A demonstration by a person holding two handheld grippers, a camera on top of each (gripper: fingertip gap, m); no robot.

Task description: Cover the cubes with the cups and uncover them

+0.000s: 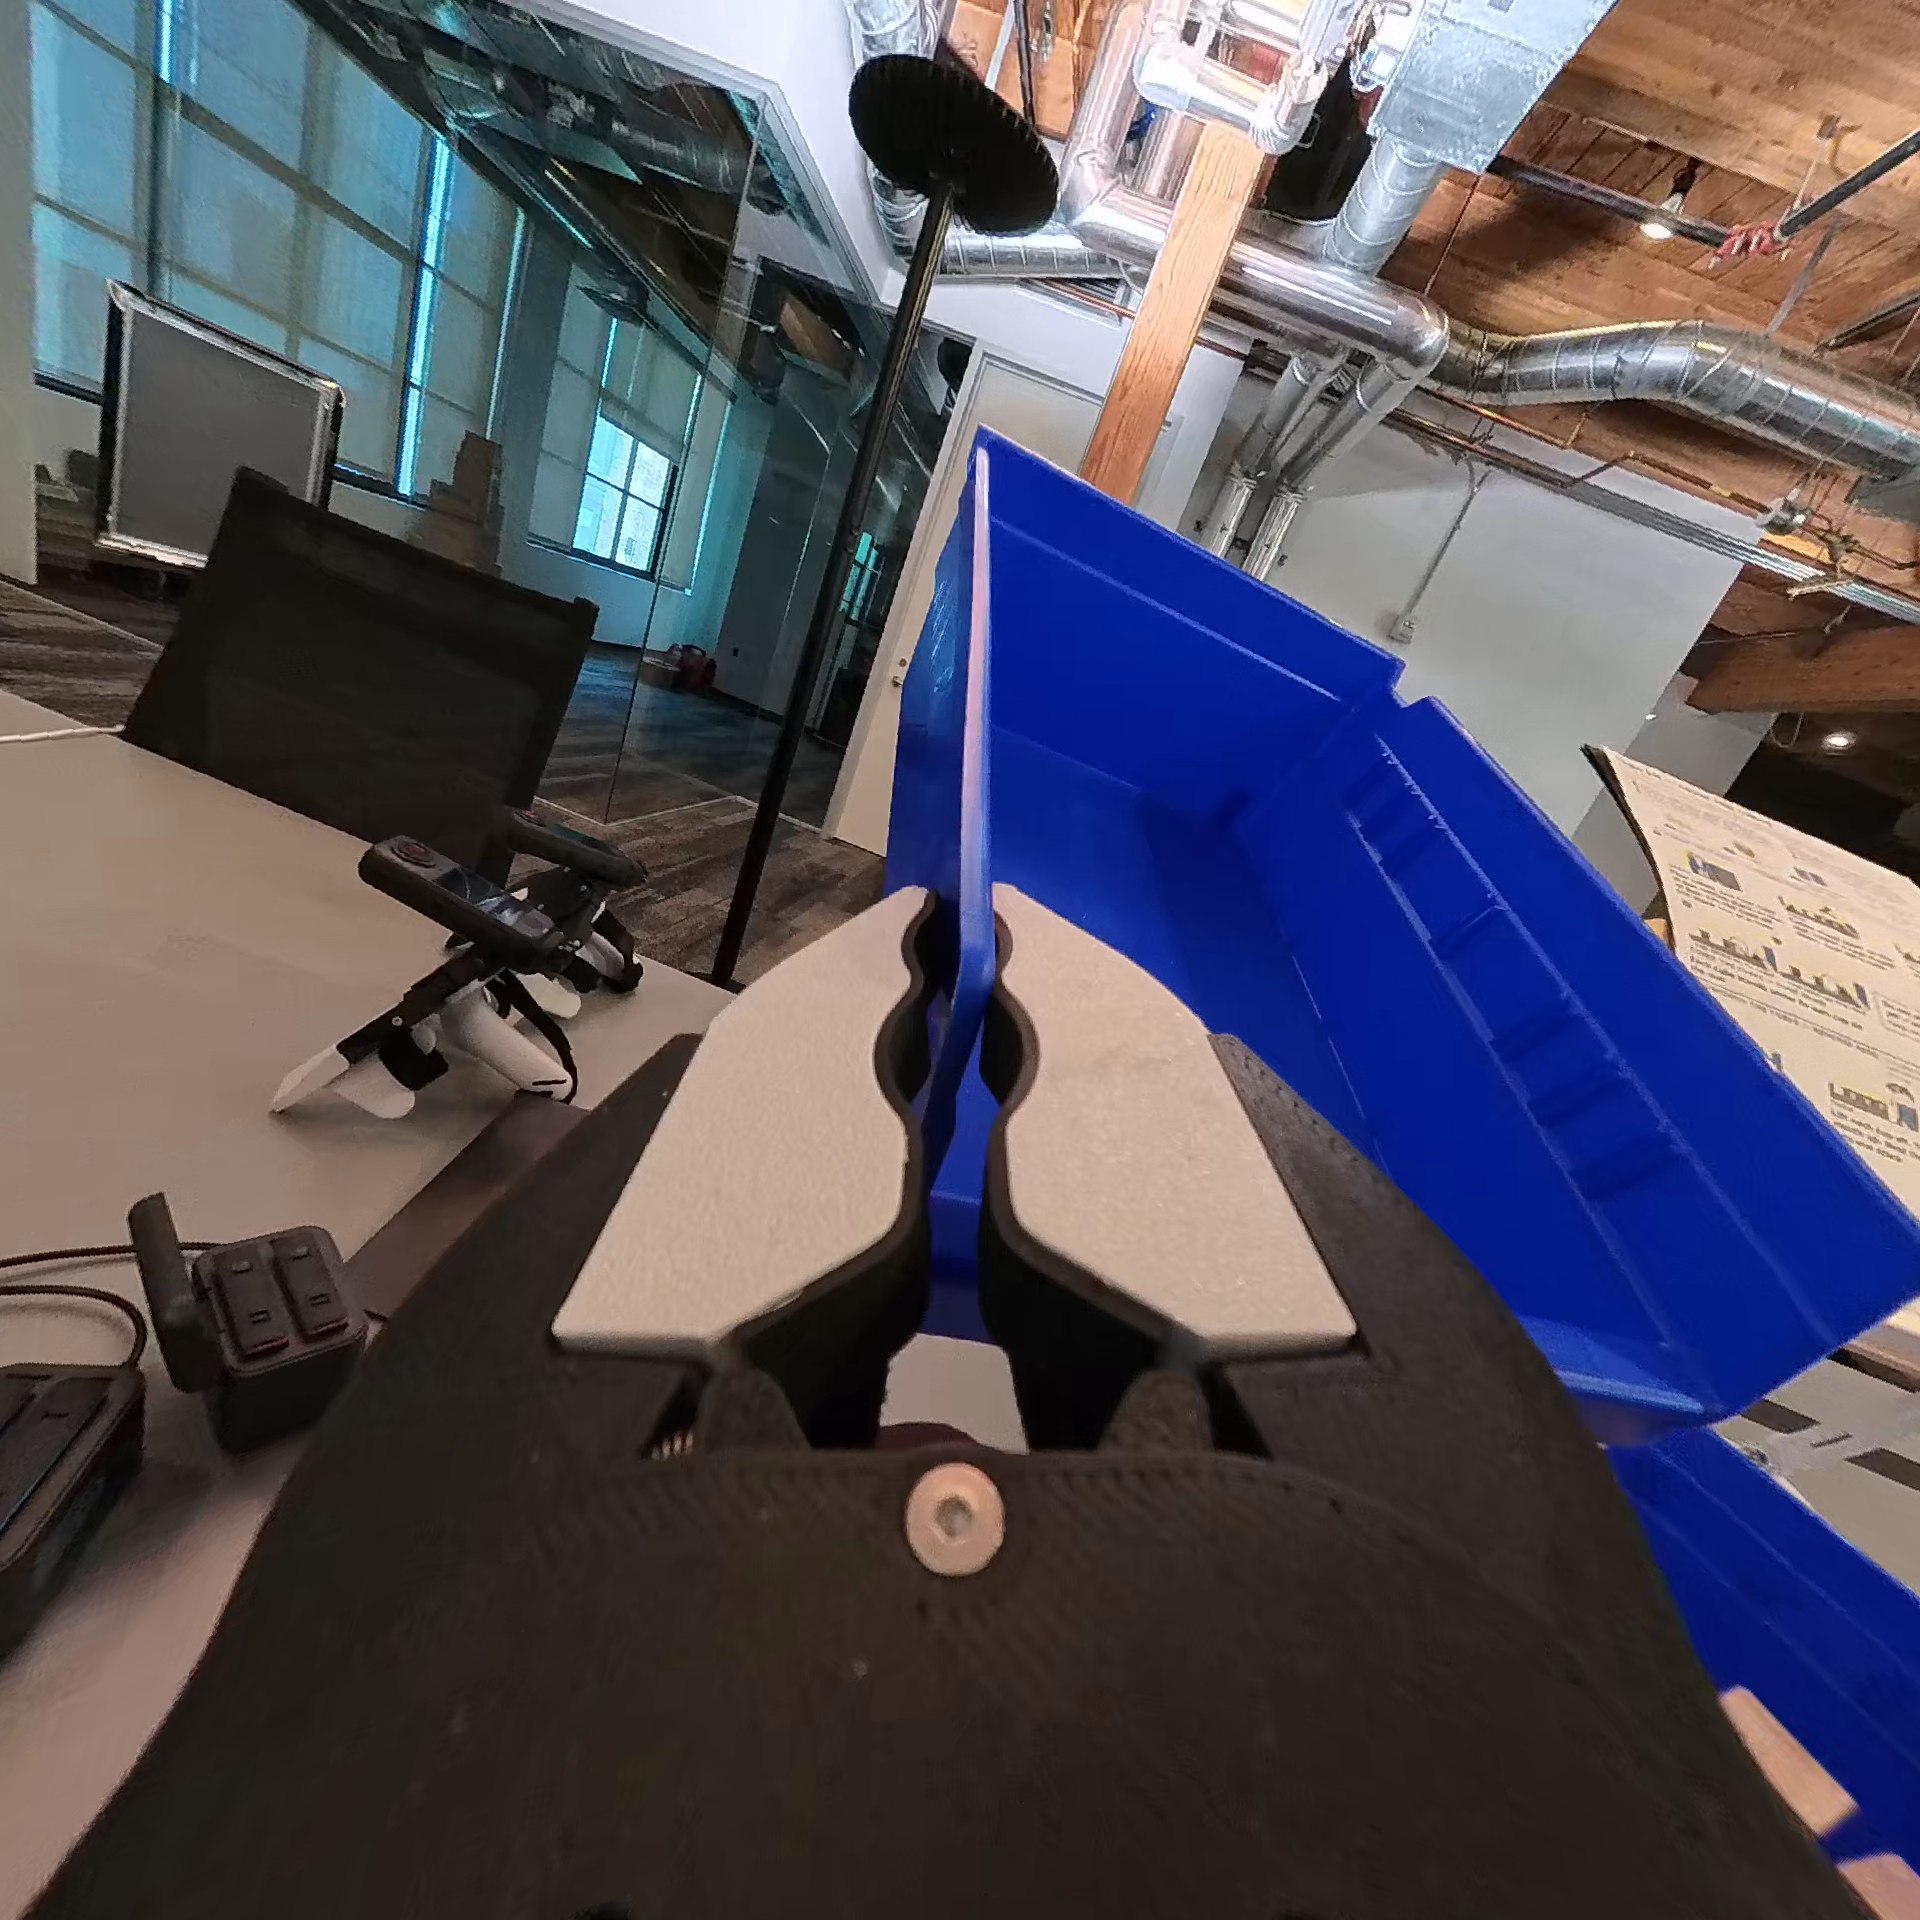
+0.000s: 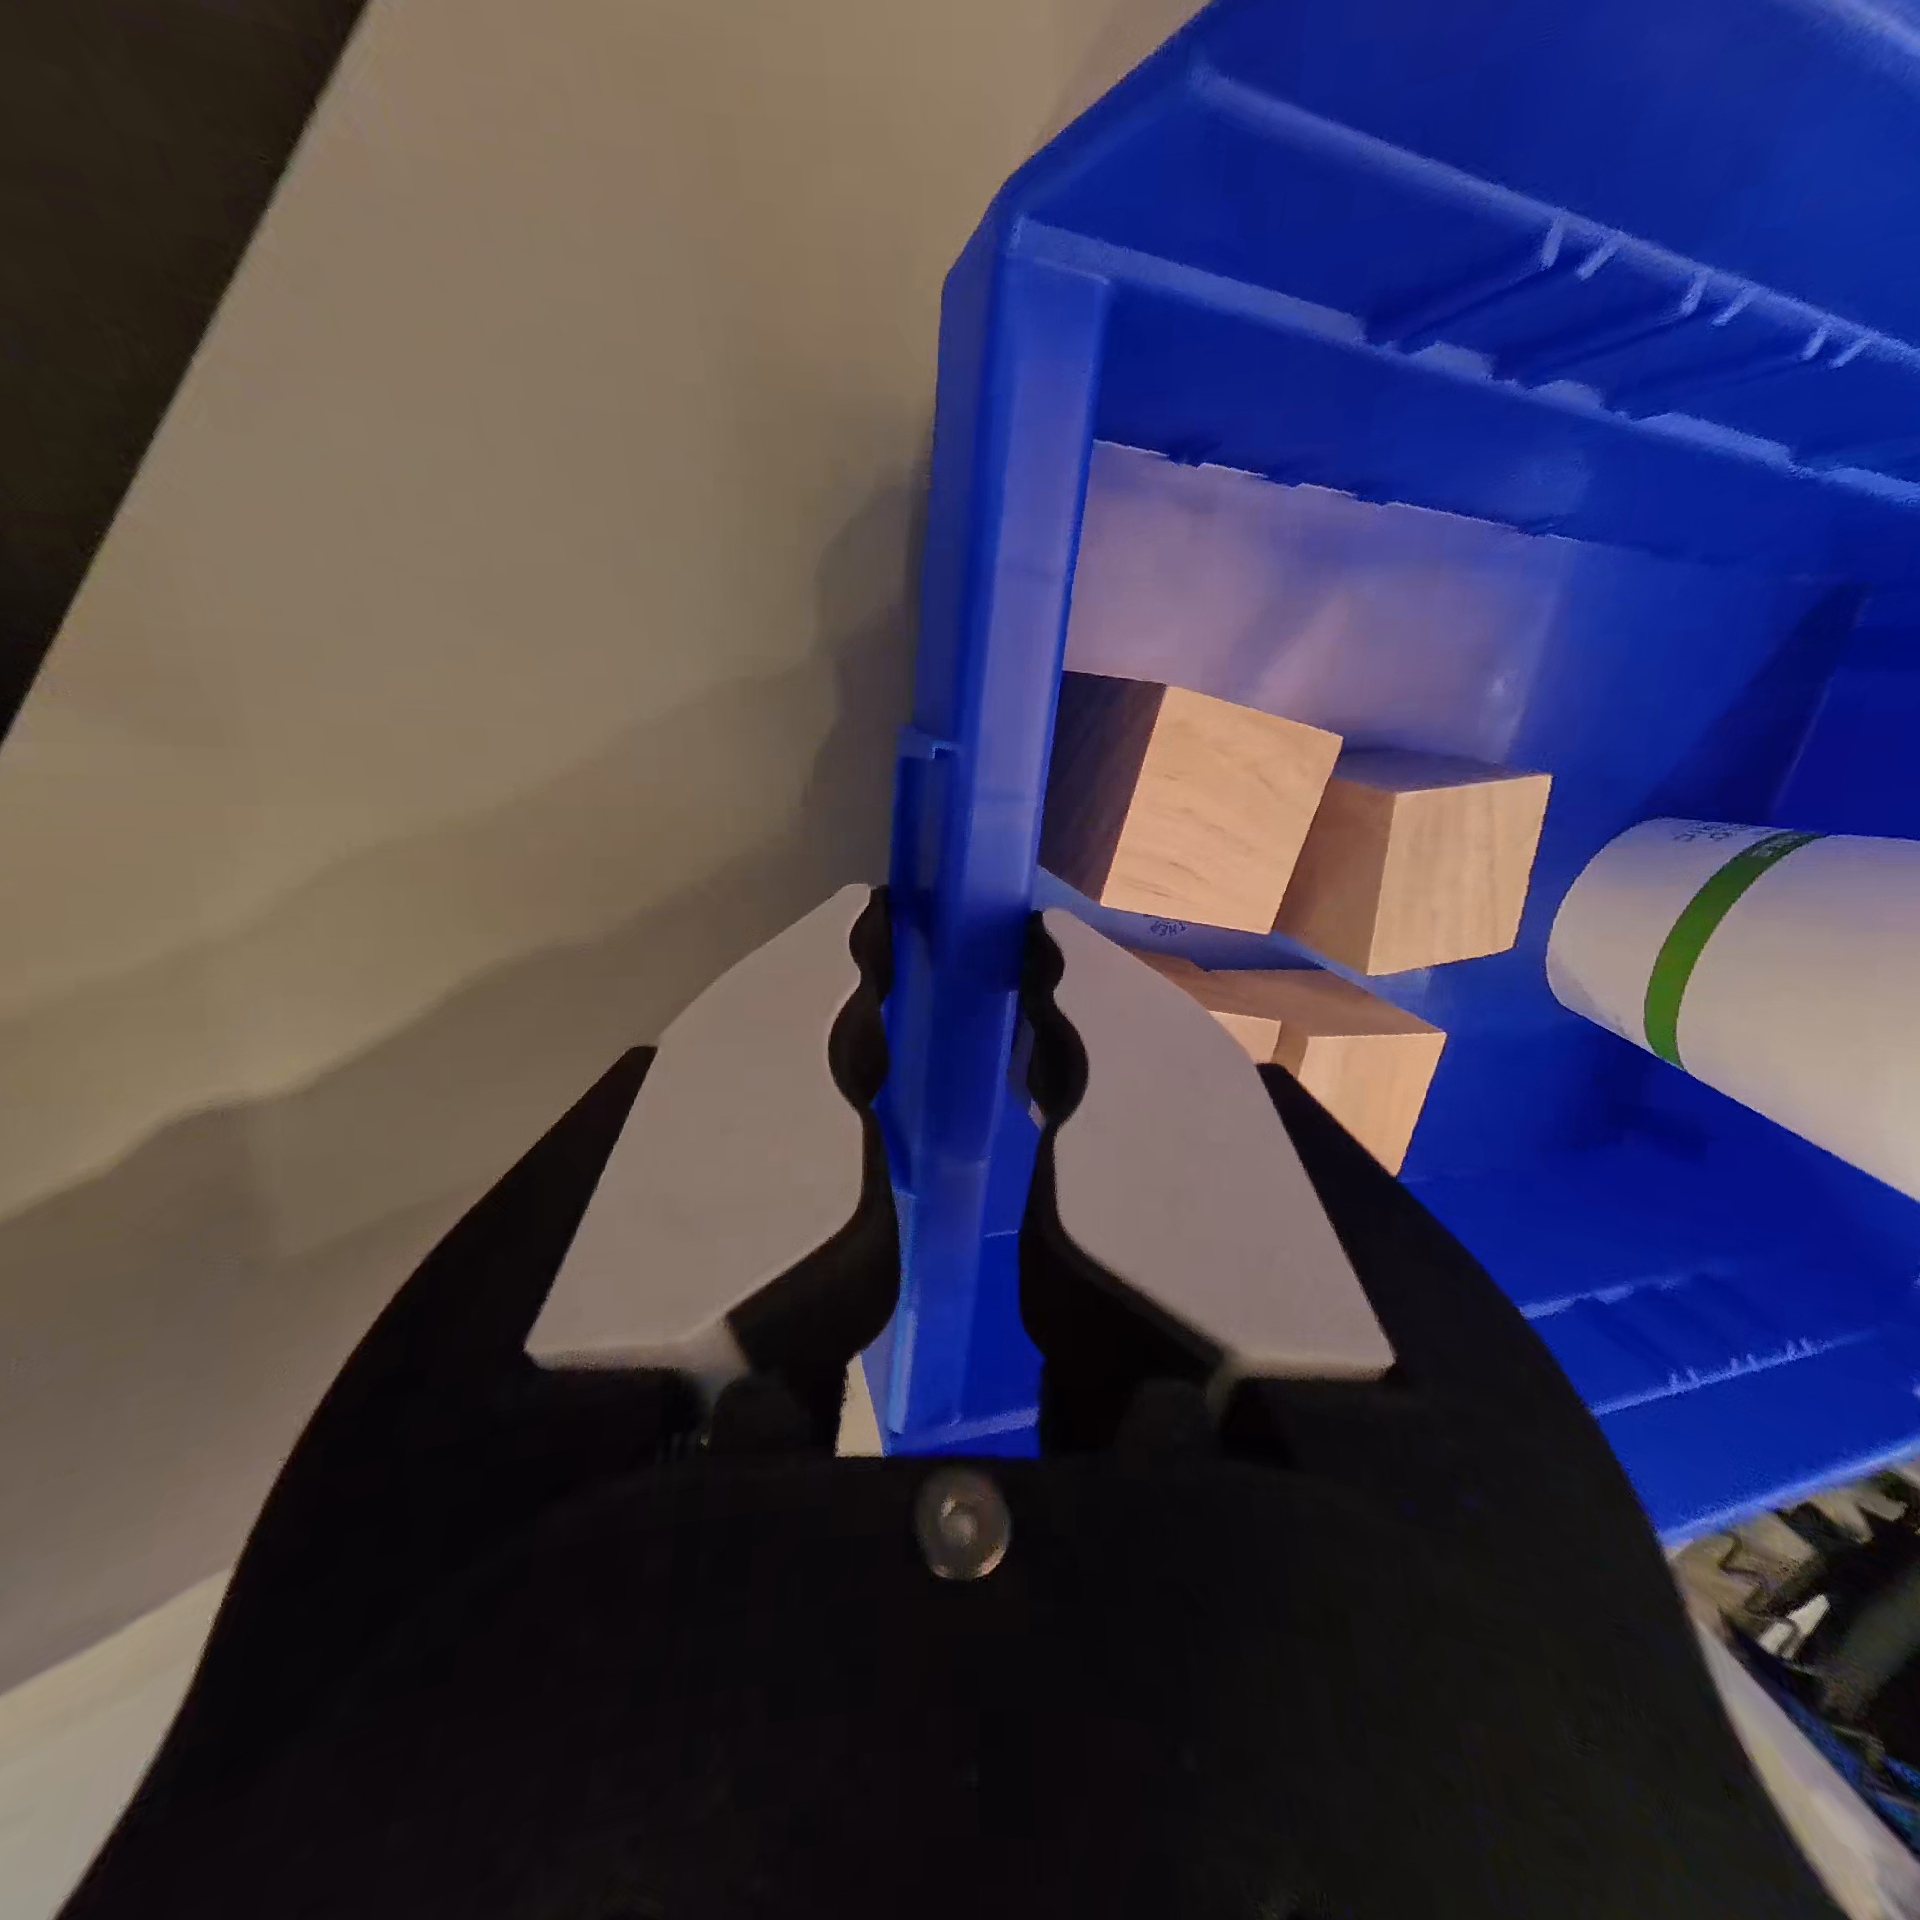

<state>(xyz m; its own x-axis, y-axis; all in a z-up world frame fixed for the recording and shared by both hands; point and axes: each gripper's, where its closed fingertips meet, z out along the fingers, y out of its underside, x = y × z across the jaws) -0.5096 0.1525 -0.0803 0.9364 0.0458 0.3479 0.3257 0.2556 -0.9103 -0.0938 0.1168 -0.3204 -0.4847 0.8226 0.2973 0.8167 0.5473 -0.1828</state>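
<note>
Left gripper: tilted upward toward the ceiling, its grey-and-black fingers pinched onto the thin side wall of the blue plastic storage bin, which hangs tipped in the air above the pale grey table.
Right gripper: angled downward, one finger outside and one inside the bin, clamped on its thick rim wall.
Light wooden cubes: three show, bunched together inside the bin against the gripped wall, the nearest just beside the inner finger.
White paper cup with a green band: lies on its side inside the bin, near the cubes.
Table clutter: a black handheld device on white legs and a small black button box sit left of the bin.
</note>
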